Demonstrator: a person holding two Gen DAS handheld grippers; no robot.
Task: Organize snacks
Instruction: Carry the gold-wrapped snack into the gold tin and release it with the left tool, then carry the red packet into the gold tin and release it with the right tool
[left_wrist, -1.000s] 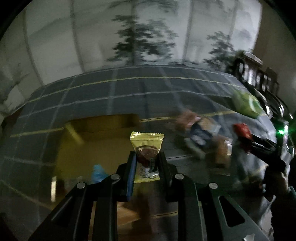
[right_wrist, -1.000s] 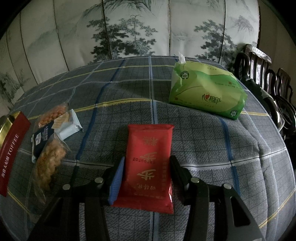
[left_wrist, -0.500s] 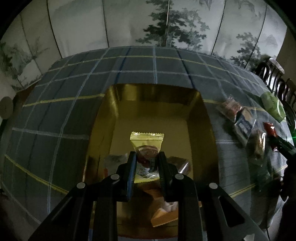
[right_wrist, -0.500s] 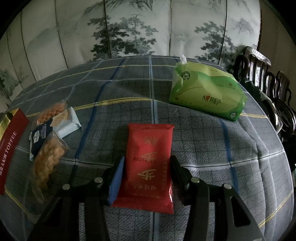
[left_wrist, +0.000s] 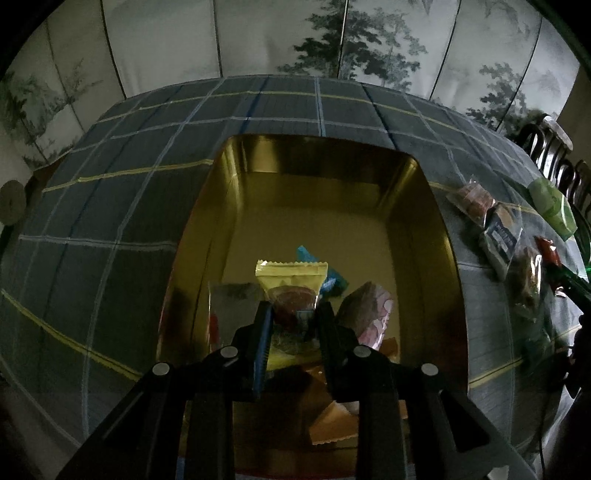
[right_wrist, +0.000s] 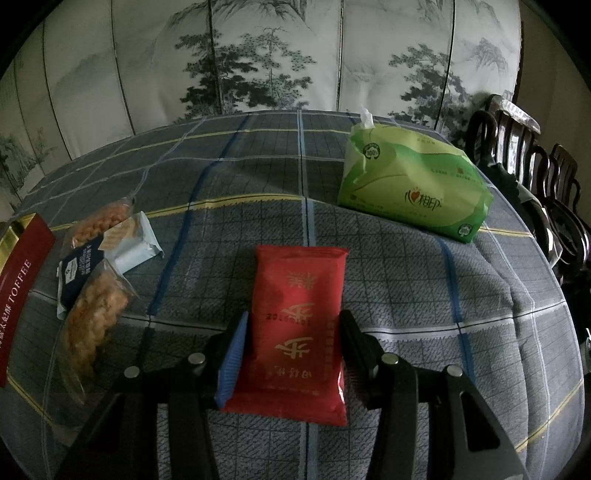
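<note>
Left gripper (left_wrist: 291, 325): nearest the camera in the left wrist view, its two dark fingers pinch the lower part of a yellow snack packet (left_wrist: 291, 284), held upright with the crimped top edge pointing away. It hangs above the open gold tin (left_wrist: 436, 236), most likely so the packet can be let go among the snacks inside.

Gold tin contents: just beyond the fingers lie a pink-and-white wrapped snack (left_wrist: 369, 314) to the right, a pale packet (left_wrist: 232, 306) to the left, and a teal wrapper (left_wrist: 328, 277) behind the yellow one. A tan packet (left_wrist: 332, 424) lies lower, partly hidden by the gripper. The far half of the tin floor is bare.

Right gripper (right_wrist: 291, 339): in the right wrist view its fingers press against both long sides of a red snack packet (right_wrist: 301, 295), lying flat between them with its printing upside down (the grip looks firm, though whether the packet is lifted off the cloth I cannot tell). It seems held ready for its turn at the tin.

Loose snacks: to the left on the checked tablecloth (right_wrist: 406, 295), three packets overlap in a small pile (right_wrist: 99, 266), waiting beside the red side of the tin (right_wrist: 18, 288), which reads TOFFEE.

Green tissue pack (right_wrist: 410, 188): farther back on the right, well apart from the snacks, probably not part of the sorting.

Painted screen (right_wrist: 258, 55): behind the table, pale panels with ink trees.
</note>
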